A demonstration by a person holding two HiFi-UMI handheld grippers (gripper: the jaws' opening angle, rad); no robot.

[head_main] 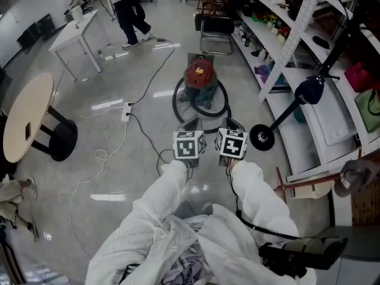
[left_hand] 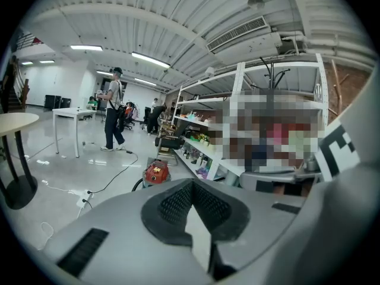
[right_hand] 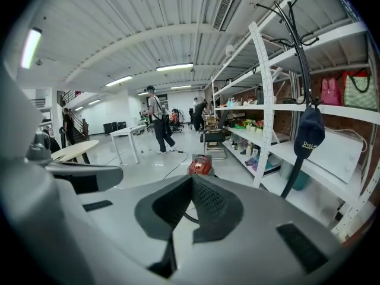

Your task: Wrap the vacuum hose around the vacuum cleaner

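The vacuum cleaner (head_main: 200,76) has a red top and a blue-grey body and stands on the floor ahead of me. Its black hose (head_main: 176,104) lies in a ring on the floor around it. Both grippers hang side by side a short way in front of it, touching nothing. The left gripper (head_main: 190,125) is shut and empty; the right gripper (head_main: 233,123) is shut and empty too. In the left gripper view the vacuum cleaner (left_hand: 156,172) shows beyond the closed left gripper (left_hand: 191,186). In the right gripper view the vacuum cleaner (right_hand: 200,165) sits just above the closed right gripper (right_hand: 191,180).
White shelving (head_main: 309,52) runs along the right. A black stand with a cap (head_main: 309,91) has its round base (head_main: 262,137) right of the grippers. A power strip (head_main: 126,111) with cables lies left. A round table (head_main: 27,117), a white table (head_main: 74,34), a chair (head_main: 215,25) and a person (head_main: 133,10) stand further off.
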